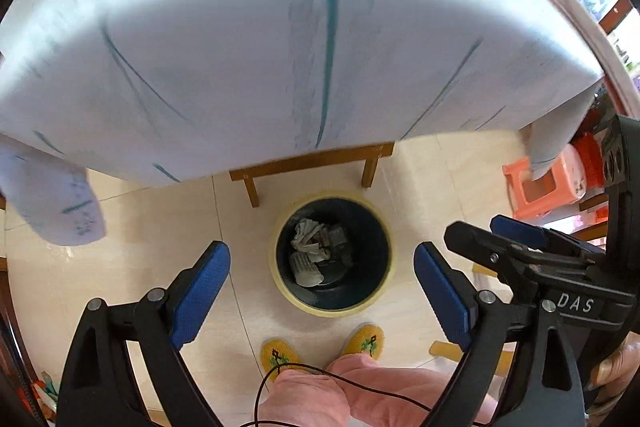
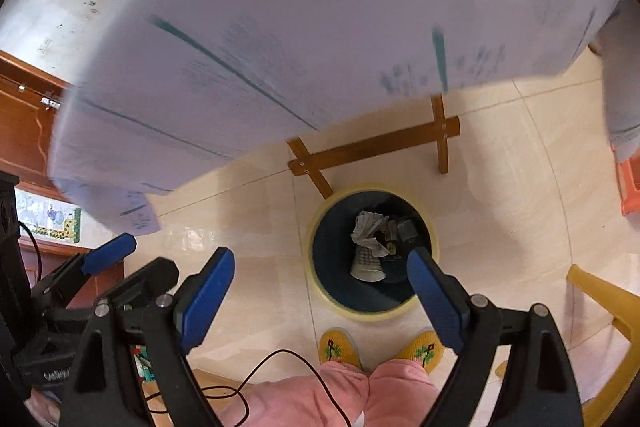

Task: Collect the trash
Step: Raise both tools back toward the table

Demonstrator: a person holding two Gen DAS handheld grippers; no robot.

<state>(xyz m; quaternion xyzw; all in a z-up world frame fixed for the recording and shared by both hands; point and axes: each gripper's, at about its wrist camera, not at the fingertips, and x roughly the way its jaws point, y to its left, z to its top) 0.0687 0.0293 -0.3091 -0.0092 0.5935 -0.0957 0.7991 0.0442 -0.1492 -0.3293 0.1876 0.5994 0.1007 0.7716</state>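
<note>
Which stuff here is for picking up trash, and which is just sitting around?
For the job:
bin
crumpled paper already inside the bin
left gripper, open and empty
right gripper, open and empty

Just around:
table with its cloth
orange stool
yellow chair
slippers
cable

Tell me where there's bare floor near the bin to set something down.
Bare tile lies left of the bin, below the hanging tablecloth. Tile right of the bin is free too. It's crowded beside the slippers and wooden frame.
</note>
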